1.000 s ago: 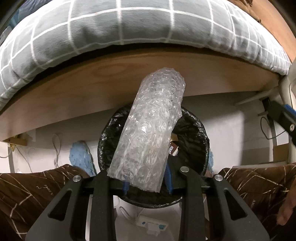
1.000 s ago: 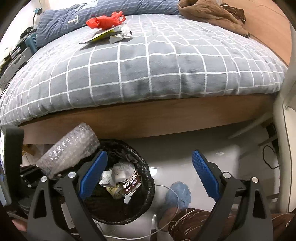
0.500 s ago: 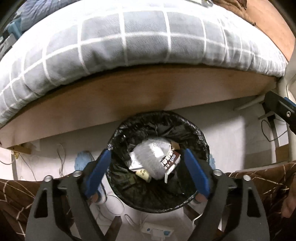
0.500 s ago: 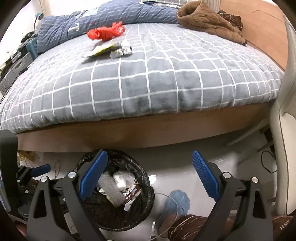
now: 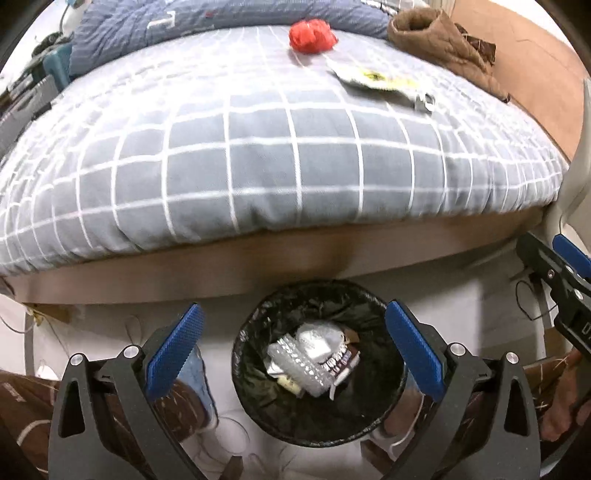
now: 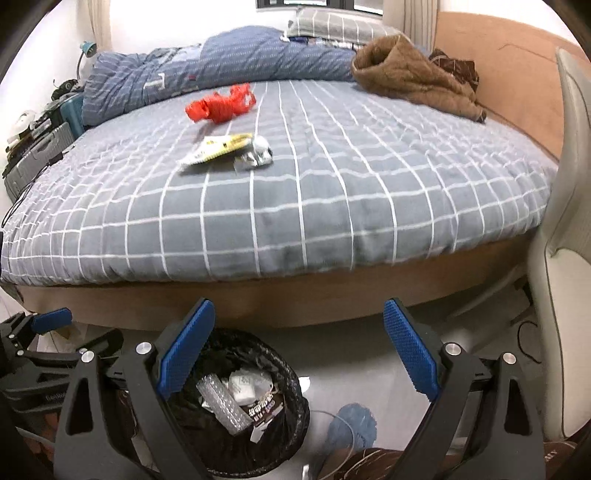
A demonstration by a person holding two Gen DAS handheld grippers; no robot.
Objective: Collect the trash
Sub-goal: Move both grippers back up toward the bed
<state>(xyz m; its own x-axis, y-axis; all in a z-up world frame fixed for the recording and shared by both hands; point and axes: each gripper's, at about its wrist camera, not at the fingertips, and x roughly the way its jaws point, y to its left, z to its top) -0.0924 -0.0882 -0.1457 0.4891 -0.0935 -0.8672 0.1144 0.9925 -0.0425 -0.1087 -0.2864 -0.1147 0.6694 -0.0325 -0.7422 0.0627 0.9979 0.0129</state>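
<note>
A black-lined trash bin (image 5: 373, 410) stands on the floor by the bed. In it lies a bubble-wrap roll (image 5: 301, 367) among wrappers. My left gripper (image 5: 293, 310) hovers above the bin with its jaws opening wide and nothing between them. In the right wrist view the bin (image 6: 293, 376) sits lower left, and my right gripper (image 6: 299, 302) is open and empty. On the grey checked bedcover (image 6: 332, 206) lie a red plastic bag (image 6: 221, 103), a yellow-white wrapper (image 6: 221, 146) and crumpled foil (image 6: 260, 153). The left wrist view shows the red bag (image 5: 312, 36) and wrapper (image 5: 376, 79) too.
A brown garment (image 6: 410, 77) and a blue quilt (image 6: 221, 62) lie at the bed's far end. A white chair (image 6: 565, 258) stands at the right. A blue slipper (image 6: 351, 421) and cables lie on the floor. A person's legs in brown trousers (image 5: 37, 406) flank the bin.
The left gripper opened and the bubble-wrap roll dropped into the bin. Both grippers rose and tipped up, bringing the top of the bed into view.
</note>
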